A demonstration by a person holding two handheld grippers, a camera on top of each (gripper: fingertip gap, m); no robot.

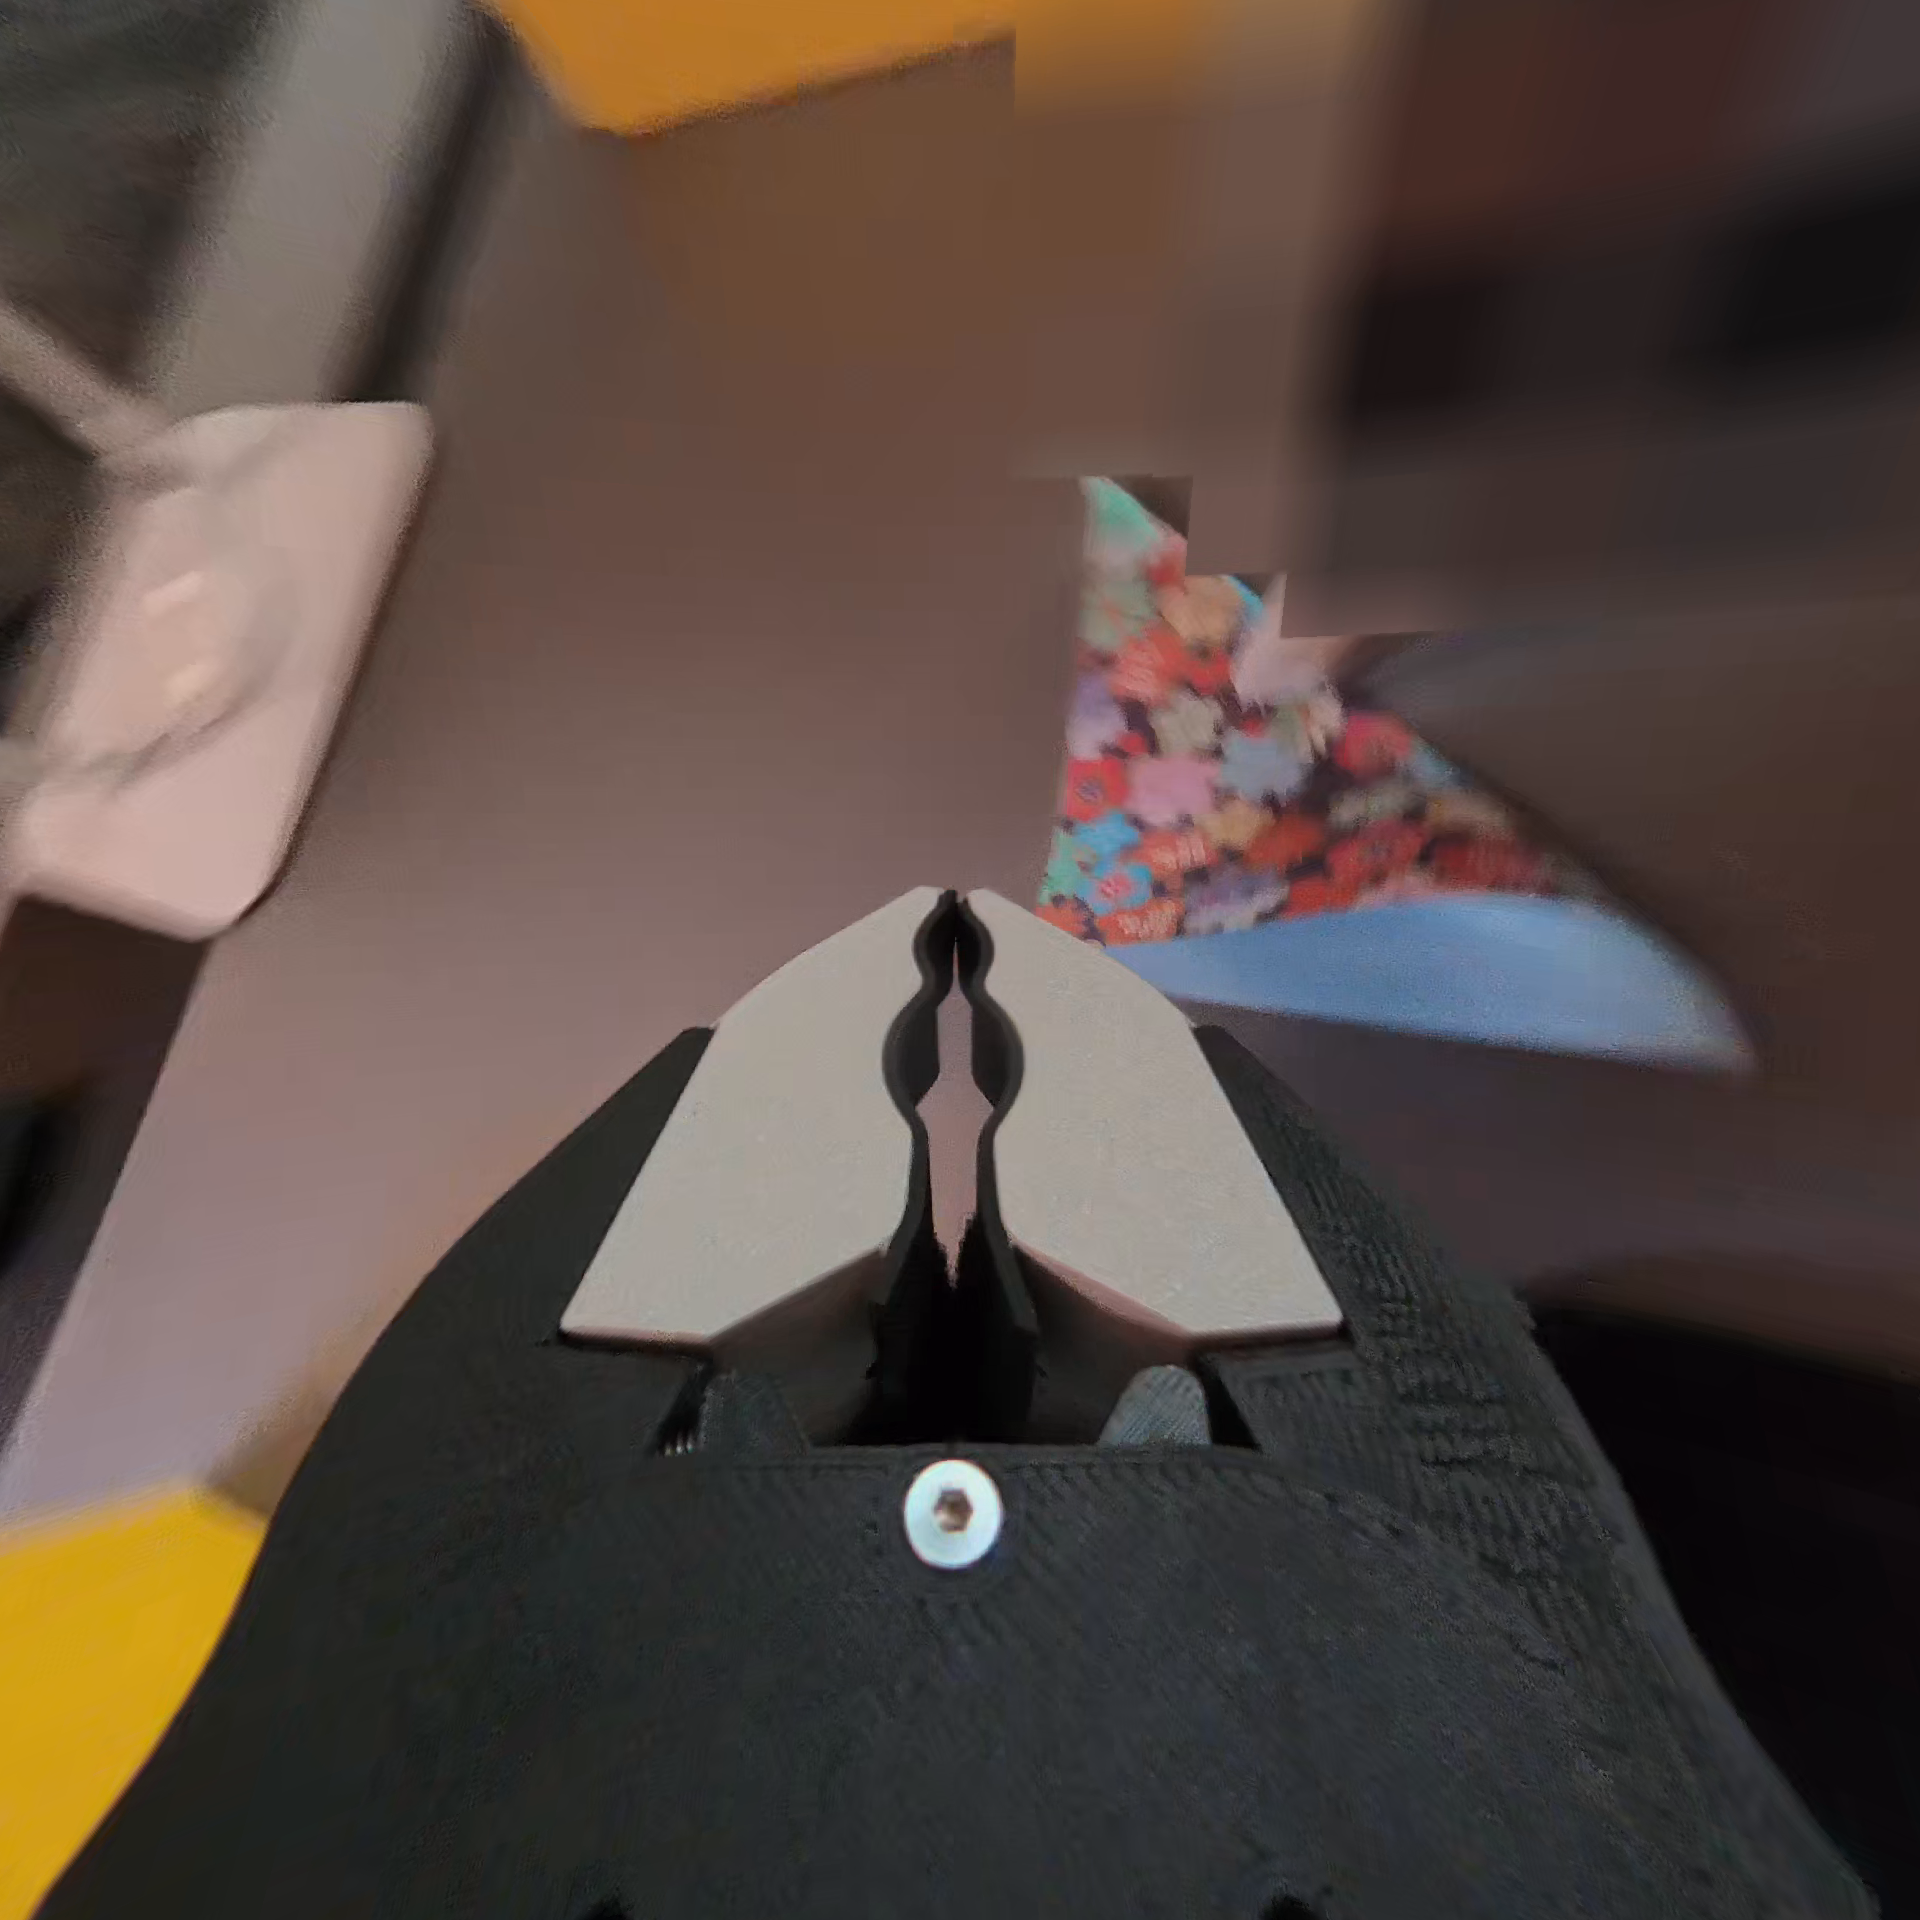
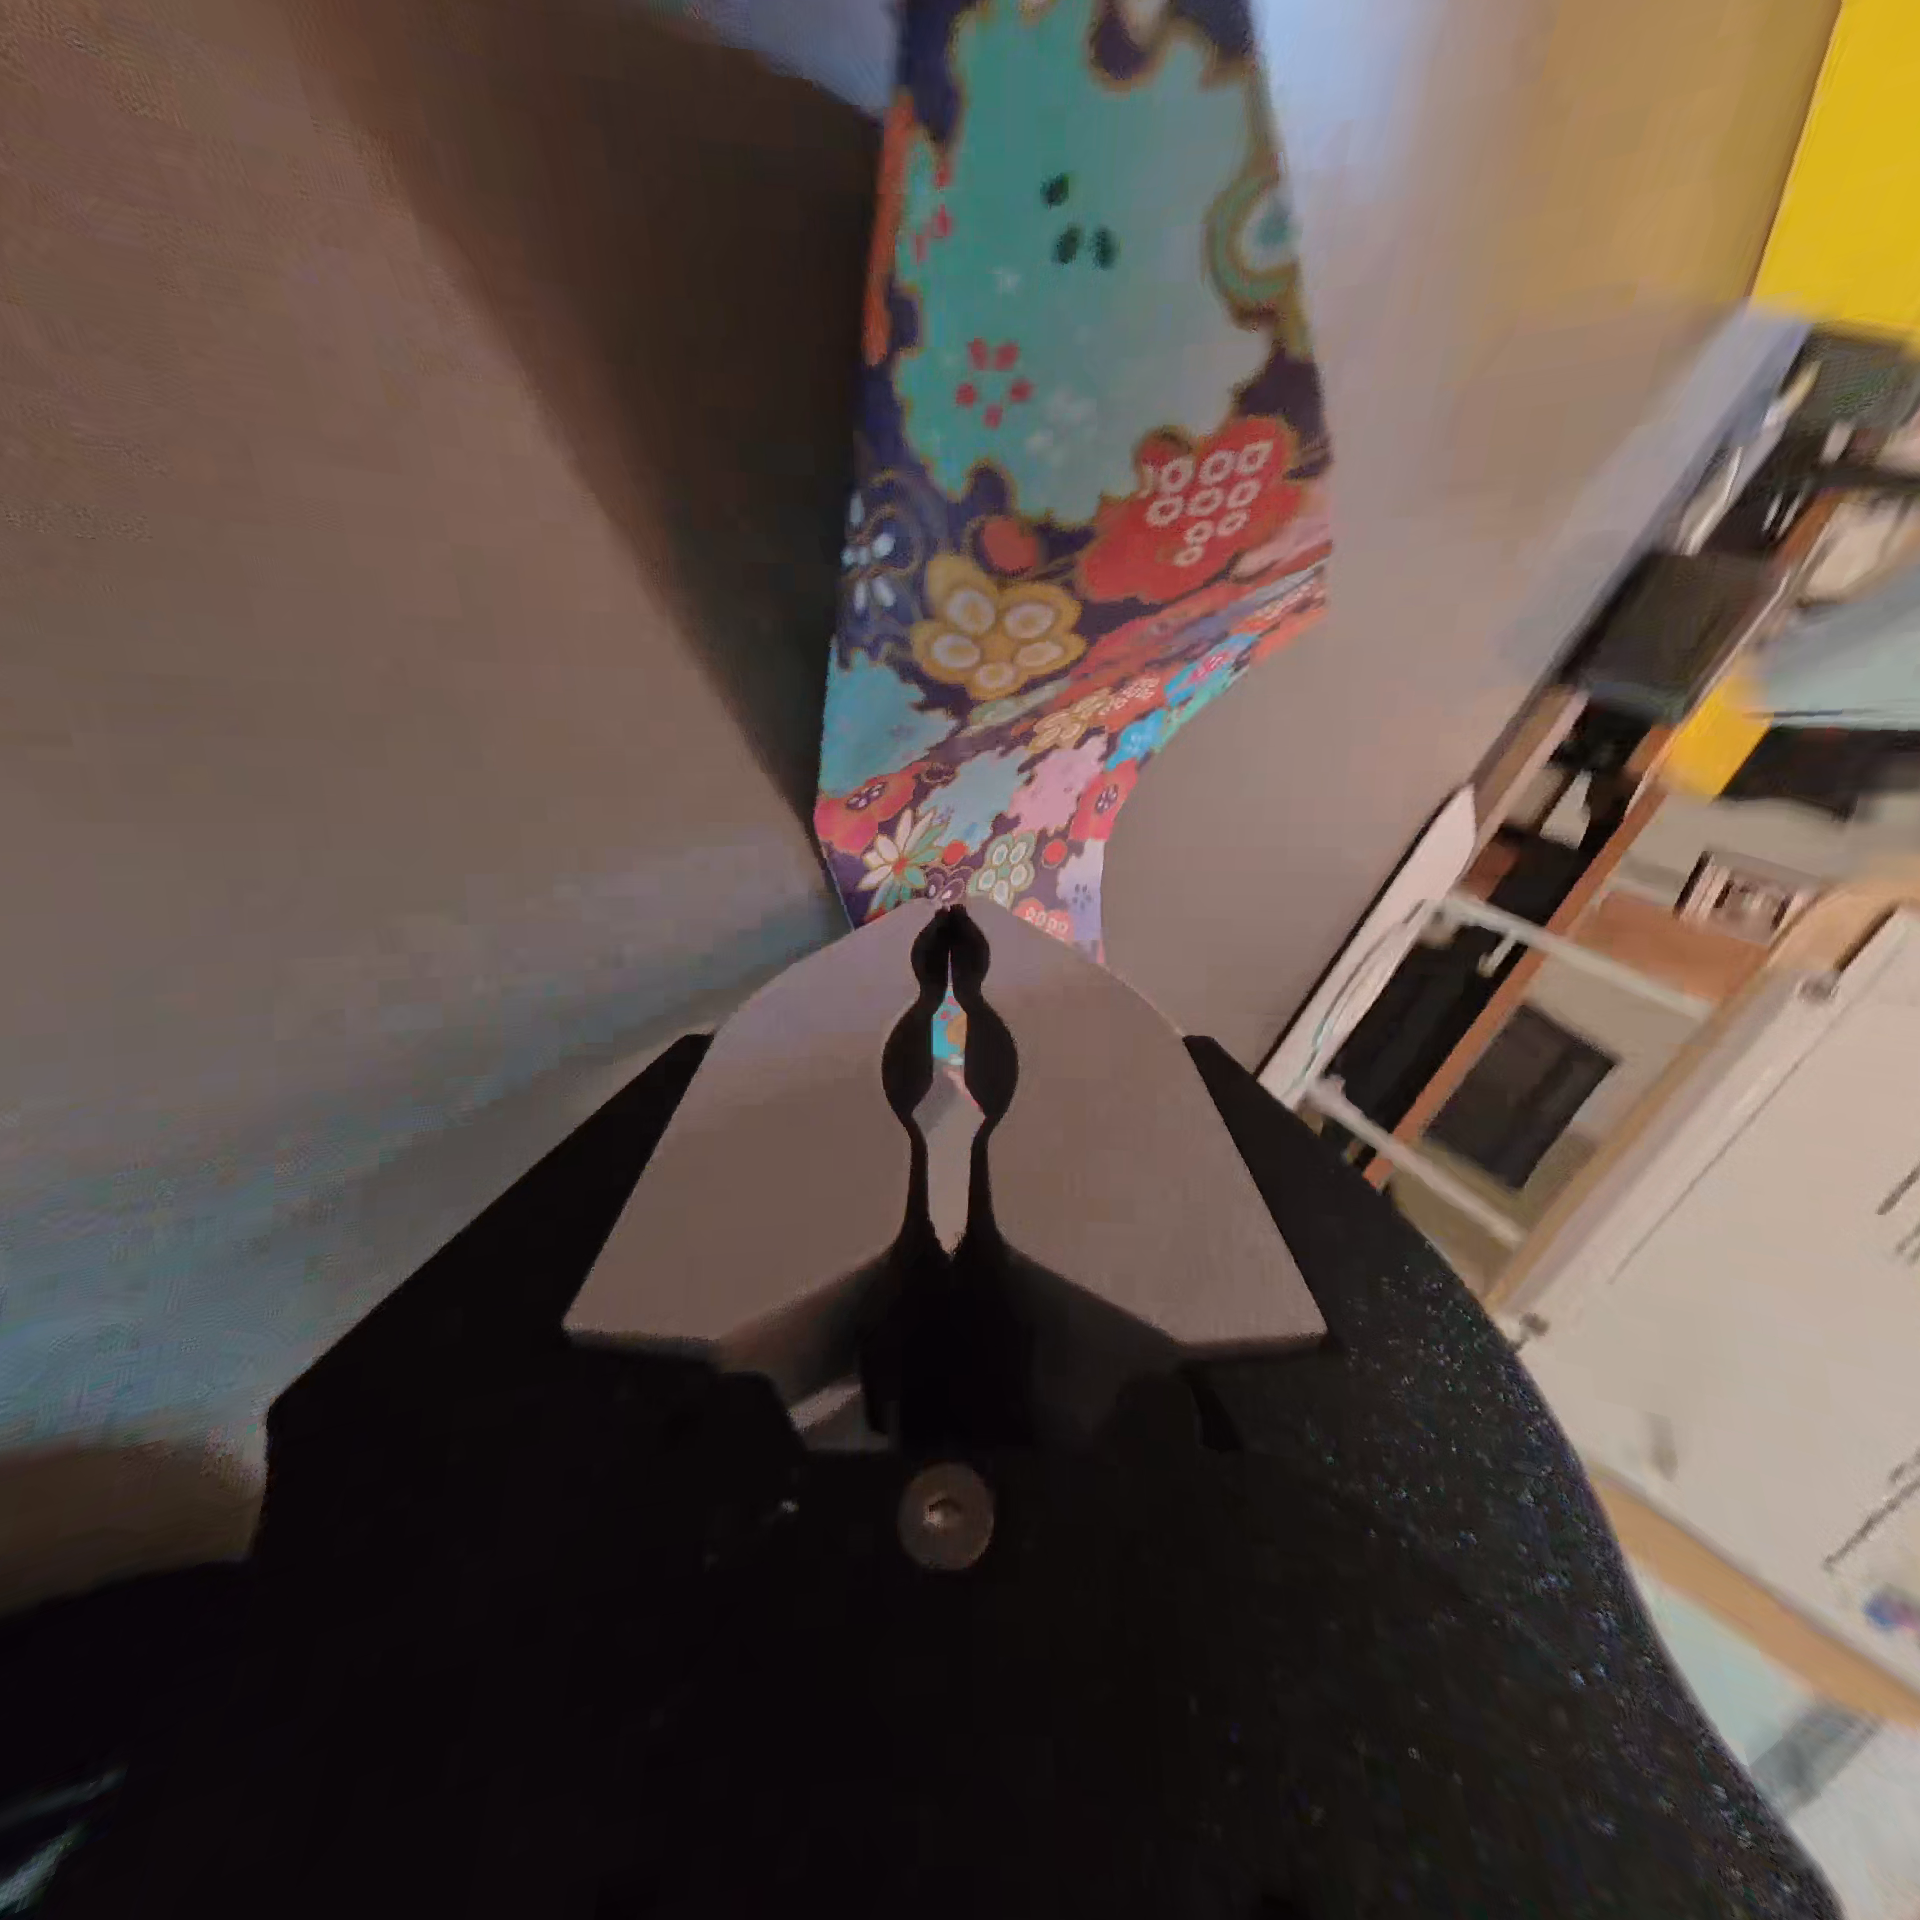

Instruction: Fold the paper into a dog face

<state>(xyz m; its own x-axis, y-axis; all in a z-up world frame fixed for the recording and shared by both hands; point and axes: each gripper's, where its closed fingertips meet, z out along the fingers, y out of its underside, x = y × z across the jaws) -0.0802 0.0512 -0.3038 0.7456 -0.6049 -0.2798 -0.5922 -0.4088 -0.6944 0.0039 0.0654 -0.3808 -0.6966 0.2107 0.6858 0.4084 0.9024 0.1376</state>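
The right tool (image 2: 951, 914) has its 2 fingers pressed together at the tips, pinching a corner of the paper (image 2: 1070, 436) — a sheet printed with flowers in teal, red, yellow and dark blue. From that pinched corner the paper rises away from the tool, lifted off the brownish tabletop (image 2: 364, 623), and a fold line crosses it partway up. Right of the paper, beyond the tabletop edge, stand blurred shelves (image 2: 1538, 997) and a yellow wall (image 2: 1860, 156).

The left tool (image 1: 954, 896) is closed as well, its 2 grey fingers meeting at the tips with nothing between them. It hangs over the tabletop (image 1: 675, 520), left of the paper and apart from it. In the left wrist view the paper (image 1: 1226, 790) shows its flowered face above a plain blue underside (the upper part is masked by a blurred patch). Far left of the paper lies a pale pink object (image 1: 208, 665), too blurred to identify — well apart from both tools.
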